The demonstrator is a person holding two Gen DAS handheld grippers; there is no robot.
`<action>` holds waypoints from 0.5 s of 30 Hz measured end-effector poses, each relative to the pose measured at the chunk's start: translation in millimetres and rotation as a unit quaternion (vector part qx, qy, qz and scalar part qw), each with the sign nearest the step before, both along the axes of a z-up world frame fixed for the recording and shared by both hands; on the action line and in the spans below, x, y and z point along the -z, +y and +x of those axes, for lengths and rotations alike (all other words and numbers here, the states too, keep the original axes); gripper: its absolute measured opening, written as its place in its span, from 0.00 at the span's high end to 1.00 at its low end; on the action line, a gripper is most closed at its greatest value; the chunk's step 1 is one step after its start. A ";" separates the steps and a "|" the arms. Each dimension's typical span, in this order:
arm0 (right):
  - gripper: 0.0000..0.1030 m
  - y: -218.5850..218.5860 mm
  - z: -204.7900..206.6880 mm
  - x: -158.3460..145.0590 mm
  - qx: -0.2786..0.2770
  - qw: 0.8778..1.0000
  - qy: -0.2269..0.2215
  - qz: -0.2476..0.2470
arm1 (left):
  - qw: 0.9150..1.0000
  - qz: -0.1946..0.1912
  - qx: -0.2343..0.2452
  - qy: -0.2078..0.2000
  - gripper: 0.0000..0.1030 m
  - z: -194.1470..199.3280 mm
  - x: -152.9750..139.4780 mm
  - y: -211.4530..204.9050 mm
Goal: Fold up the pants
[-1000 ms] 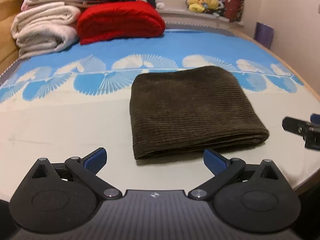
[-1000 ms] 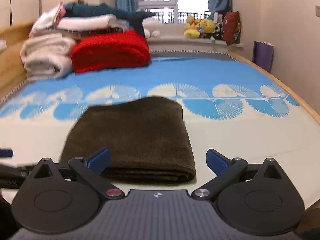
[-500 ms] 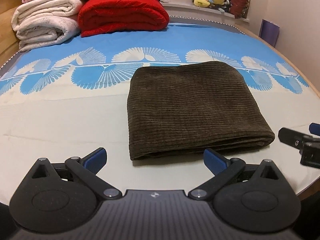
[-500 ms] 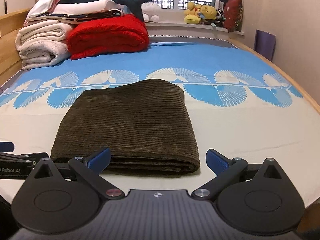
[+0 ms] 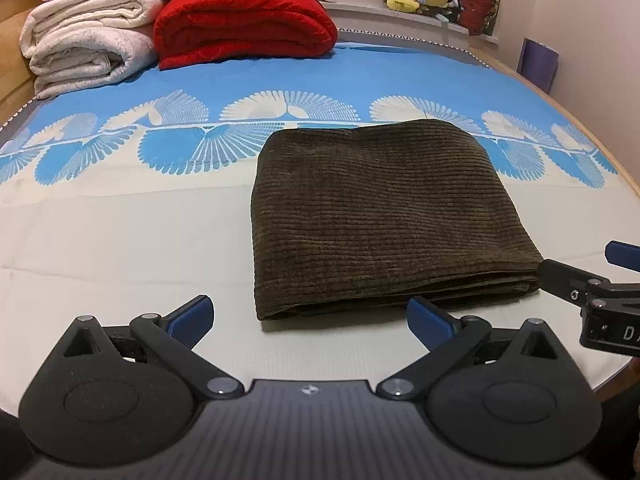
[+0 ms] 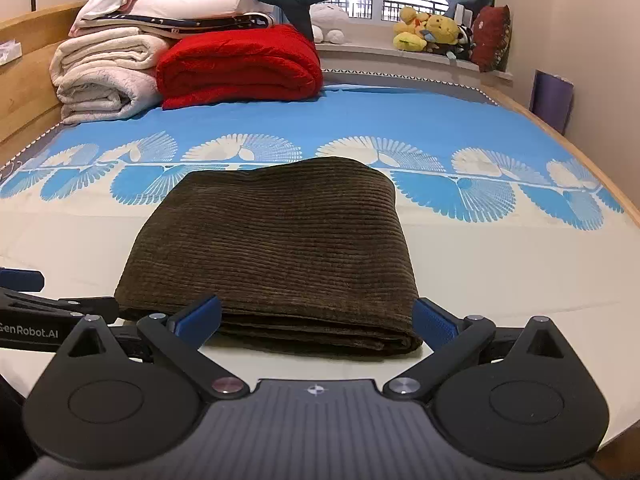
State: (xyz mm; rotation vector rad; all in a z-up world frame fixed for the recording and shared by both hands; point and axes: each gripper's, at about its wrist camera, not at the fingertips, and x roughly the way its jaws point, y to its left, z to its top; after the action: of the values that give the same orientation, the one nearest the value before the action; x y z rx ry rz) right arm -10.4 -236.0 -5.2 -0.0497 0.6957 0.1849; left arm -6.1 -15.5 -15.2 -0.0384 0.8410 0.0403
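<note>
Left claw (image 5: 308, 318): spread wide, holding nothing; blue-padded fingertips (image 5: 191, 312) sit just above the bed sheet, short of the near edge of the pants and offset toward their left corner. No contact with the cloth.

Right claw (image 6: 316, 318): likewise spread wide and empty; its fingertips (image 6: 434, 320) bracket the near folded edge, very close to it, though contact cannot be told from this angle. Its fingers also show at the right margin of the left wrist view, just beside the bundle's right corner.

Step in hand (judged): folding appears complete or nearly so; both claws are free of the garment, which suggests either a finished task or a pause before a last tidy-up. A further move, if any, would call for closing on the stacked near edge without dragging the layers apart, or pressing lightly to flatten.

Pants (image 5: 380, 216): dark olive-brown corduroy, ribs running crosswise; folded into a compact, roughly square bundle of several layers, layered edges facing the claws, rounded fold at the far side. Top surface smooth, corners fairly even. Lies flat on the bed (image 5: 100, 232), on the cream part of the sheet, its far edge reaching the blue fan-patterned band.

Beyond: red blanket (image 6: 240, 66) and cream blankets (image 6: 104, 76) stacked at the head of the bed, well apart from the pants; plush toys (image 6: 428, 32) on the window ledge.
</note>
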 end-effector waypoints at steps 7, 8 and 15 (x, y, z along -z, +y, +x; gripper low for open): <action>0.02 -0.1 0.3 0.4 -0.001 1.000 0.000 0.003 | 1.000 -0.002 0.001 -0.001 0.00 -0.4 0.1 0.4; 0.02 -0.1 0.2 0.8 -0.001 1.000 0.000 0.003 | 1.000 -0.002 0.000 -0.001 0.00 -0.3 0.2 -0.1; 0.02 -1.9 0.5 1.5 0.003 1.000 0.003 0.006 | 1.000 -0.003 0.002 0.000 0.00 -0.4 0.3 -0.9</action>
State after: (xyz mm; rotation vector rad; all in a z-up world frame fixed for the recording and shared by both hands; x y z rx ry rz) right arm -10.0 -237.9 -6.7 -0.0345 0.7006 0.1834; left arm -6.5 -16.5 -15.5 -0.0419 0.8407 0.0342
